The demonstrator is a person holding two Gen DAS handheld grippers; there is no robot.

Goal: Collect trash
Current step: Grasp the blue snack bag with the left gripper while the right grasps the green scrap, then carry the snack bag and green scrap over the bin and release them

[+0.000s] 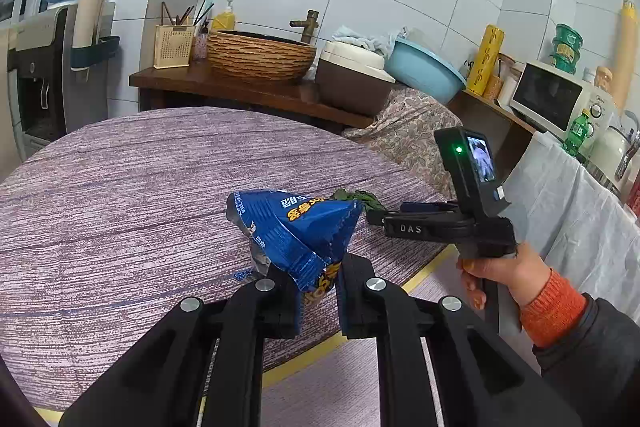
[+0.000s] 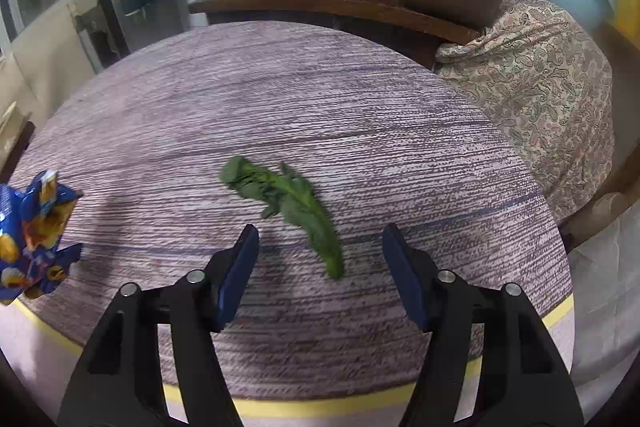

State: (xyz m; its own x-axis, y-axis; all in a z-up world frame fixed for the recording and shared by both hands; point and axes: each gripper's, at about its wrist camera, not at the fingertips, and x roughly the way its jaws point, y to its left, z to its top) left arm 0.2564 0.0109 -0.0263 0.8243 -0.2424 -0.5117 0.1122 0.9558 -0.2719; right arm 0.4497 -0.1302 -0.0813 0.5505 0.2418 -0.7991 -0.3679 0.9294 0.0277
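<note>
A crumpled blue snack bag is lifted off the round purple-striped table, with my left gripper shut on its lower corner. The same bag shows at the left edge of the right wrist view. A green vegetable leaf lies flat on the table. My right gripper stands open just above it, the leaf's stem end between the blue pads and untouched. In the left wrist view the right gripper, held by a hand in an orange cuff, points at the leaf.
Behind the table runs a wooden counter with a woven basin, a brown cooker and a blue basin. A paisley cloth covers something to the right. A microwave and a water dispenser flank the room.
</note>
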